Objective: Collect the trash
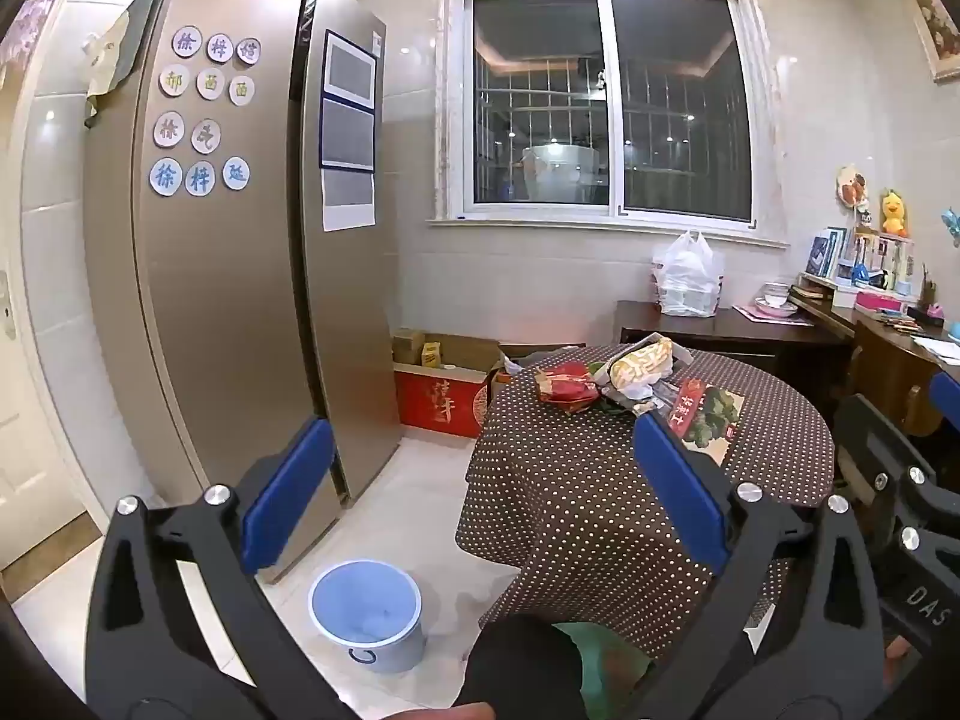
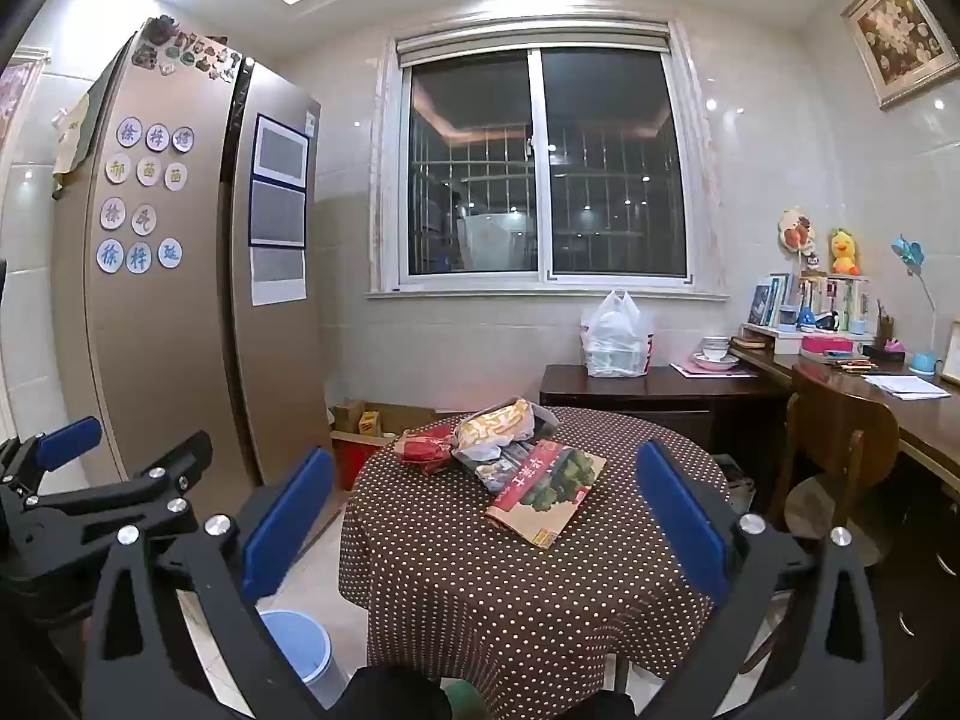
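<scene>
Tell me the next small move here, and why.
Probably reach the right hand-held gripper forward to the flat packet, the nearest wrapper on the table. Both grippers are open and empty, the wrappers are untouched, and the bin waits on the floor by the left hand-held gripper.

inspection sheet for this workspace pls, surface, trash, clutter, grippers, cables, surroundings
Surface: round table under a brown polka-dot cloth.
Job's things: red wrapper, yellow-white wrapper and flat printed package clustered on the table's far side; blue bin on the floor left of the table, seemingly empty.
Clutter: white plastic bag and bowls on the dark side desk.
Grippers: left gripper and right gripper both open, holding nothing.
Cables: nothing seen.
Surroundings: fridge, window, wooden chair, boxes on the floor.
</scene>
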